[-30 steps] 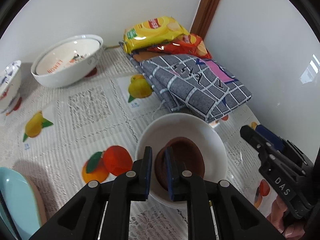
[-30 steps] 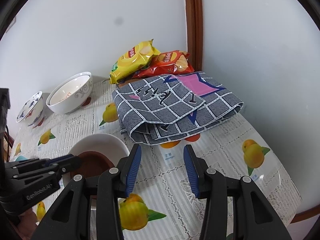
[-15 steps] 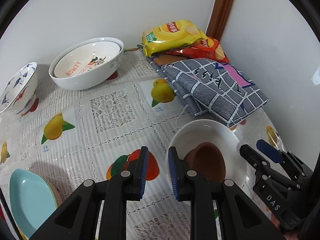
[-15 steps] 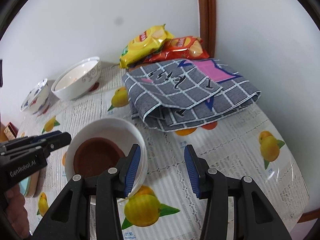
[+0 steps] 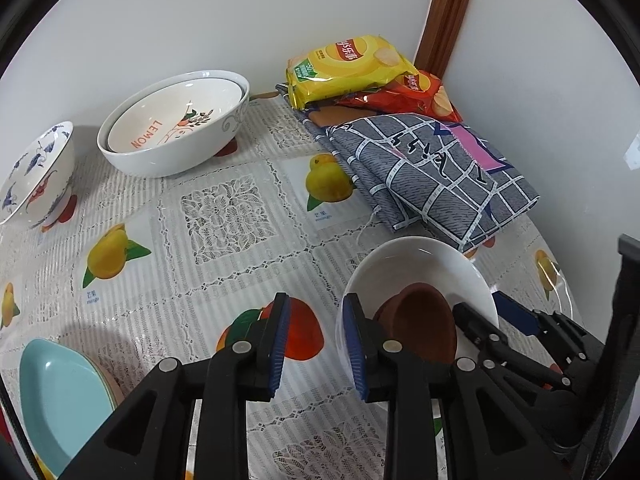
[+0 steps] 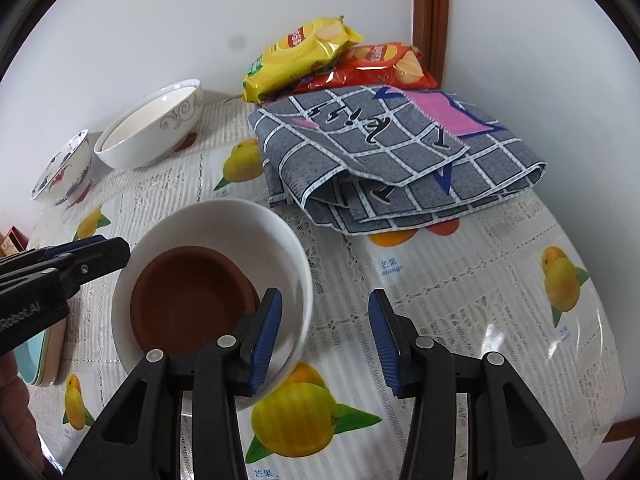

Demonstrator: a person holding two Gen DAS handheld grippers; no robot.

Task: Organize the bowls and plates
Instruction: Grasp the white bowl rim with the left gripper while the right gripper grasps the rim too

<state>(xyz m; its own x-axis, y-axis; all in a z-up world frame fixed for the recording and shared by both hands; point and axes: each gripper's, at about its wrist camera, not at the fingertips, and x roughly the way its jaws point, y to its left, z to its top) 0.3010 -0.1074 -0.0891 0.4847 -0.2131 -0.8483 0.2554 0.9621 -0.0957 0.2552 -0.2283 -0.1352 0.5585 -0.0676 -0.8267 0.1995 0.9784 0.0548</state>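
Note:
A white bowl (image 6: 224, 220) stands on the fruit-print tablecloth with a brown dish (image 6: 188, 300) lying inside it. My right gripper (image 6: 324, 332) is open and straddles the bowl's near right rim: one pad is inside, the other outside, neither pressing. In the left wrist view the white bowl (image 5: 416, 256) and brown dish (image 5: 424, 320) sit just right of my left gripper (image 5: 316, 340). Its jaws are opening with only tablecloth between them. The right gripper (image 5: 490, 314) shows there at the bowl's far side, and the left gripper (image 6: 108, 246) shows beside the bowl's left rim.
Two nested white bowls (image 5: 172, 136) and a blue-patterned bowl (image 5: 36, 168) stand at the back left by the wall. Teal plates (image 5: 60, 396) lie stacked at the near left. A folded grey checked cloth (image 6: 400, 152) and two crisp bags (image 6: 304, 52) fill the back corner.
My left gripper has come off the brown dish, moved left out of the white bowl, and its jaws have widened. My right gripper has sunk until it straddles the bowl's rim.

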